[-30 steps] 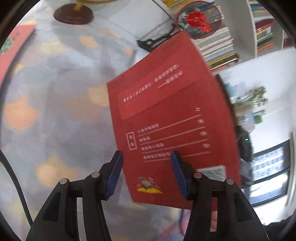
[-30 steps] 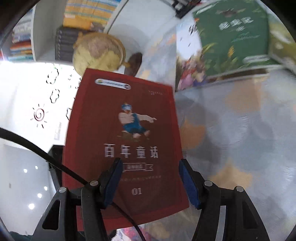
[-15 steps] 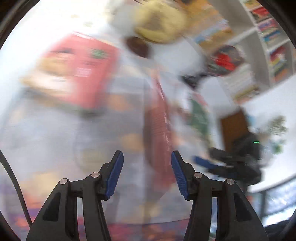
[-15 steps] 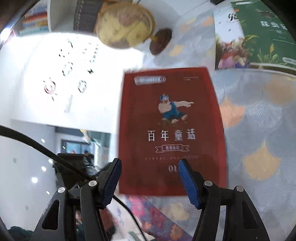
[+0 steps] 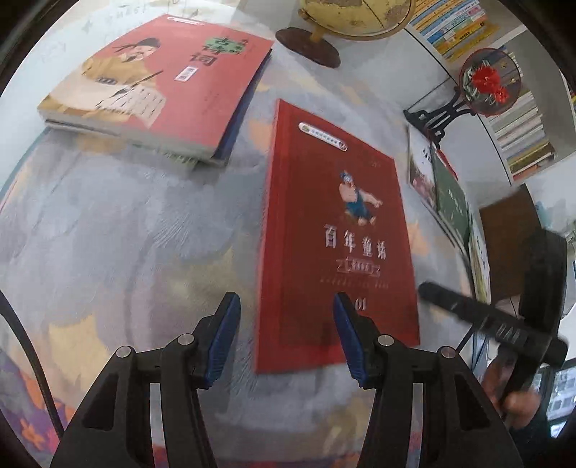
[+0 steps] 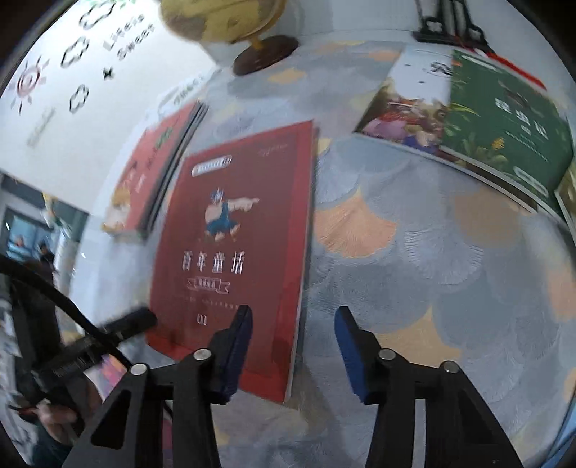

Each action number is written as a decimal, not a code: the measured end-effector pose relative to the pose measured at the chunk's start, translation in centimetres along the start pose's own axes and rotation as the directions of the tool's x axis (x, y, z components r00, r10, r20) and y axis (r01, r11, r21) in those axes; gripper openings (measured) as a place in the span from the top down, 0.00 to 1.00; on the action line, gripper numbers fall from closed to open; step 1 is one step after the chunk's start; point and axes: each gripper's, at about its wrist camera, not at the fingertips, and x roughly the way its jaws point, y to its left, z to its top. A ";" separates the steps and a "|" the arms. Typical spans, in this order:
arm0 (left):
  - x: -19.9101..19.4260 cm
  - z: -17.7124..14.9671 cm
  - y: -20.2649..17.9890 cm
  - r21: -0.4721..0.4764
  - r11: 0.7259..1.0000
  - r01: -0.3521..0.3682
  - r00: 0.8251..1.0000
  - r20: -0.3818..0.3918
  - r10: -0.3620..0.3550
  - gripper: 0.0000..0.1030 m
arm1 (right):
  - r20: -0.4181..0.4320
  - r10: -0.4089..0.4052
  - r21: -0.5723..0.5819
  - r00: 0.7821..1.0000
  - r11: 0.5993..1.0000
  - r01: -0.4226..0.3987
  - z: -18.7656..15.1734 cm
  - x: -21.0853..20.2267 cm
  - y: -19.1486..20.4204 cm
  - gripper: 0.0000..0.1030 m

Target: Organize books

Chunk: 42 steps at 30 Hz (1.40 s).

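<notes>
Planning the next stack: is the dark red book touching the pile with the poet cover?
Apart. The left wrist view shows a strip of tablecloth between the dark red book and the pile.

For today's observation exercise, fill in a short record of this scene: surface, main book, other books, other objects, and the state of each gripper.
surface: patterned tablecloth
main book: dark red book lying flat, cover up
other books: stack with red cover on top; green book on another pile
other objects: globe
left gripper: open, empty
right gripper: closing, nothing between the pads
</notes>
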 end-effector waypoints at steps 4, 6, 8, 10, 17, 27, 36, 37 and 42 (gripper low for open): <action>0.0 0.1 -0.2 0.007 1.000 -0.009 1.000 -0.009 0.009 0.51 | -0.020 -0.017 -0.043 1.000 0.999 0.016 -0.8 1.7 1.4 0.61; -0.1 -0.2 -0.1 0.005 1.000 0.002 1.000 -0.011 -0.002 0.51 | -0.013 -0.022 -0.073 1.000 0.997 0.021 -1.7 1.4 2.0 0.60; -0.1 -0.3 0.0 -0.005 1.000 0.008 1.000 -0.006 -0.008 0.51 | -0.017 -0.021 -0.085 1.000 0.996 0.019 -2.1 1.5 2.3 0.60; 0.2 -0.2 -0.2 -0.015 1.000 0.017 1.000 -0.004 -0.017 0.51 | -0.026 -0.004 -0.076 1.000 0.997 0.002 -2.5 1.5 2.1 0.60; -2.9 -0.7 -0.6 -0.046 0.982 0.185 0.980 0.085 -0.181 0.51 | -0.030 0.097 0.014 0.995 0.995 -0.096 -2.7 1.0 0.3 0.60; -0.9 -1.3 -2.7 -0.006 0.989 0.149 0.985 0.086 -0.148 0.67 | -0.030 0.246 0.143 0.969 0.960 -0.240 -2.4 1.4 -1.9 0.60; -0.2 0.4 -2.7 -0.157 0.926 0.343 0.939 0.096 -0.331 0.84 | -0.077 0.343 0.231 0.936 0.919 -0.318 -2.1 0.5 -3.1 0.52; -0.4 0.7 -2.6 -0.175 0.914 0.367 0.930 0.100 -0.354 0.84 | -0.065 0.370 0.260 0.927 0.903 -0.342 -2.0 0.3 -3.8 0.44; -0.9 1.3 -2.0 -0.277 0.837 0.471 0.882 0.119 -0.457 0.84 | -0.008 0.541 0.371 0.841 0.783 -0.500 -1.7 0.4 -6.7 0.42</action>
